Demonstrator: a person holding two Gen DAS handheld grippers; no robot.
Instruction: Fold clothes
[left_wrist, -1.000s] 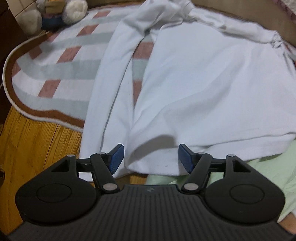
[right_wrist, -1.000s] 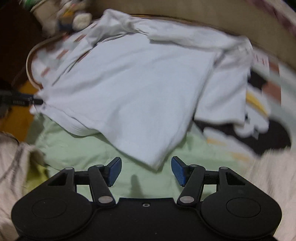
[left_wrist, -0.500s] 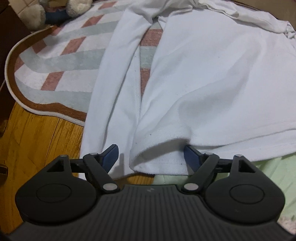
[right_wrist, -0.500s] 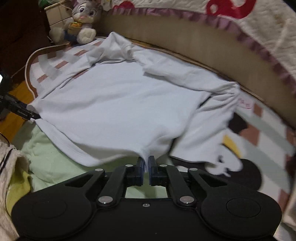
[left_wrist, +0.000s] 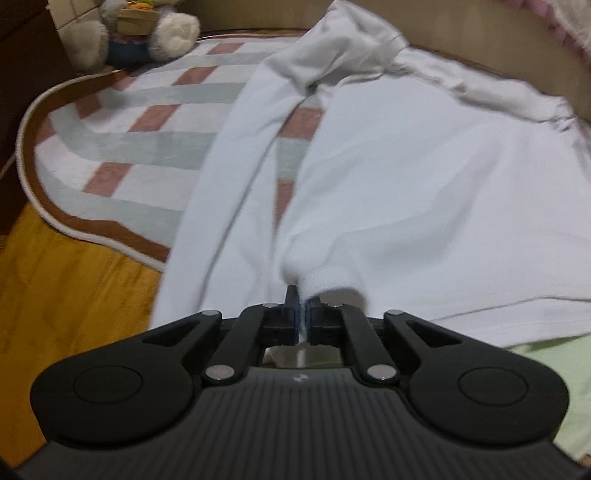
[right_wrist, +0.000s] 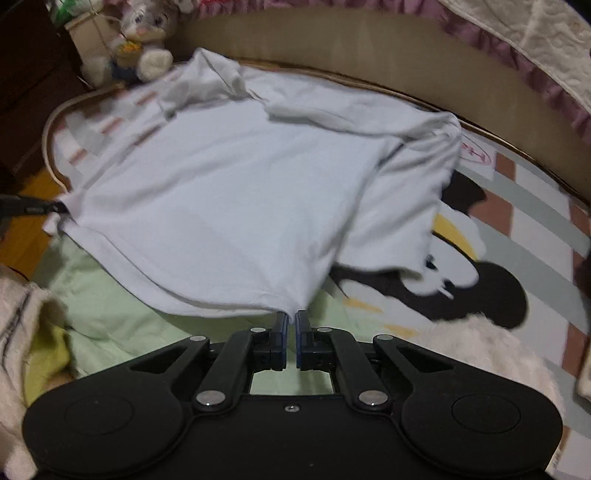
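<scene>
Since a second ago both tools have gone from gaping wide in front of the hem to pinching it. The left tool (left_wrist: 302, 308) is closing on the left bottom corner of the white shirt (left_wrist: 424, 192), with cloth bunching between its pads, and the right tool (right_wrist: 291, 325) is clamping tight on the right bottom corner, which is lifting off the pale green cloth (right_wrist: 122, 325) beneath it.

The shirt is lying spread on the patterned rug (left_wrist: 122, 147), collar end toward the tan bed base (right_wrist: 332, 55), hem end nearest the tools.

To do this fold well, both corners should be rising level and together, keeping the hem taut between them, then travelling toward the collar so the lower half is landing flat, without dragging the sleeves (left_wrist: 229, 177) along.

The right view is showing what the left is missing: the far sleeve draping over the cartoon print, the fluffy white fabric (right_wrist: 491, 354) at the right, and the left tool's tip at the shirt's far corner. The left view alone is showing the wooden floor (left_wrist: 66, 280) and the near sleeve's full run. The plush toy (right_wrist: 144, 44) is sitting beyond the collar.
</scene>
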